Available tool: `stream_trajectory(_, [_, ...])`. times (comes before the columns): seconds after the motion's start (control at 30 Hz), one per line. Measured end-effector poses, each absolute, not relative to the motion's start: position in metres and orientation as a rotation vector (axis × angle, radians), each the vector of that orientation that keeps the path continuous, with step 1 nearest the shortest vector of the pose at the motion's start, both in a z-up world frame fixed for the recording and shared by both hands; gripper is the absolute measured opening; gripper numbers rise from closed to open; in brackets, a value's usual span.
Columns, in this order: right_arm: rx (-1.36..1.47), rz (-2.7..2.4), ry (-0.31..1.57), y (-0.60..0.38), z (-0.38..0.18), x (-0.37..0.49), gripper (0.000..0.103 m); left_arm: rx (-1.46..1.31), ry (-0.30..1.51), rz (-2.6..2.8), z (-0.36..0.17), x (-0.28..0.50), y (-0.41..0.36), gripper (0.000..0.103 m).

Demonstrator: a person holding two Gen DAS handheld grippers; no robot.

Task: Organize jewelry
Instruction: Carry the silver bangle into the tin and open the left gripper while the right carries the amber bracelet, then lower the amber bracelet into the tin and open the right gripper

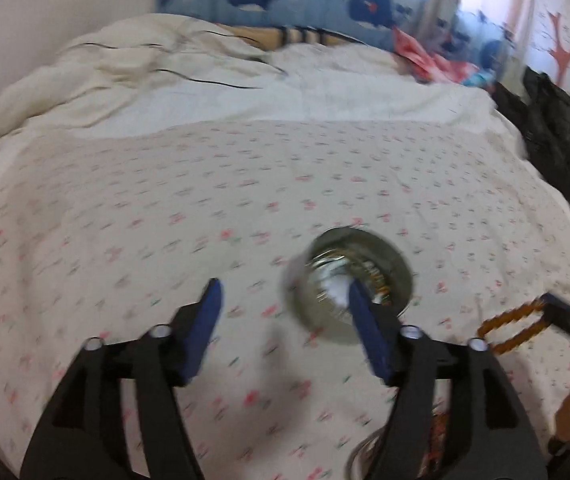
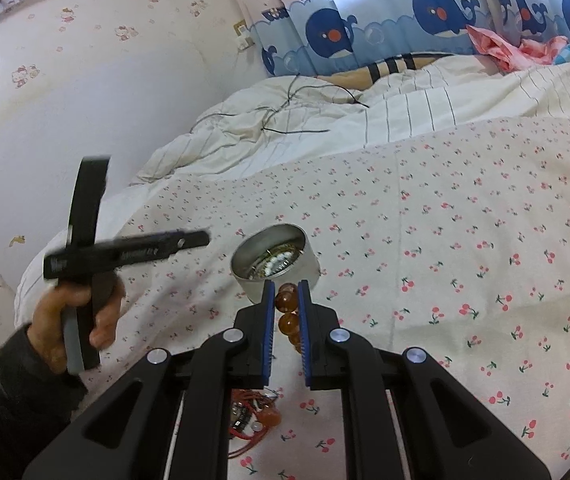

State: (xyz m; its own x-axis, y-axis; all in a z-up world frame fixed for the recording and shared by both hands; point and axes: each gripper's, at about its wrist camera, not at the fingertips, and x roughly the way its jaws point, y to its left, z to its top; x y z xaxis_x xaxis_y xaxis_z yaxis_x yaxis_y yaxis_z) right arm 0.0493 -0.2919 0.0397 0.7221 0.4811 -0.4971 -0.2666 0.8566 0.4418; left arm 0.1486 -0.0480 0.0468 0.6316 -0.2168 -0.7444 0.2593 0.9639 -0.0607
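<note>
Beside round tin: right tool pinching amber bead bracelet; left tool spread, empty.

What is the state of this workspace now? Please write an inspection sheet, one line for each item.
Surface: bed sheet with cherry print, lying mostly flat.
Job's things: round metal tin, open, with pearl and gold jewelry inside; amber bead bracelet near the tin.
Clutter: red cord jewelry on the sheet below the right gripper.
Grippers: left gripper open, nothing between its jaws; right gripper shut on the amber bead bracelet.
Cables: thin dark cable lying across the rumpled quilt.
Surroundings: whale-print curtain, pink cloth, dark clothing at the bed's edge, patterned wall.
</note>
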Motion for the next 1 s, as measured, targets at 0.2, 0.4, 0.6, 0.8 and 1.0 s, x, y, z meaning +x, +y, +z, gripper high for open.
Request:
stream_trajectory(0.2, [0.366, 0.454, 0.616, -0.279, 0.056, 0.050, 0.012, 0.113, 0.759, -0.127, 0.035, 0.125, -0.025, 0.086])
stream_trajectory(0.4, [0.381, 0.492, 0.618, -0.252, 0.069, 0.082, 0.012, 0.059, 0.803, -0.085, 0.032, 0.138, -0.012, 0.088])
stream_trajectory(0.6, [0.414, 0.539, 0.635, -0.223, 0.077, 0.127, 0.012, -0.001, 0.778, -0.069, 0.041, 0.137, 0.000, 0.092])
stream_trajectory(0.8, [0.469, 0.510, 0.740, -0.204, 0.041, 0.164, 0.012, -0.041, 0.789, -0.067, 0.043, 0.140, 0.008, 0.092])
stream_trajectory(1.0, [0.291, 0.299, 0.806, -0.213, 0.018, 0.168, 0.031, -0.057, 0.802, -0.085, 0.042, 0.140, 0.007, 0.092])
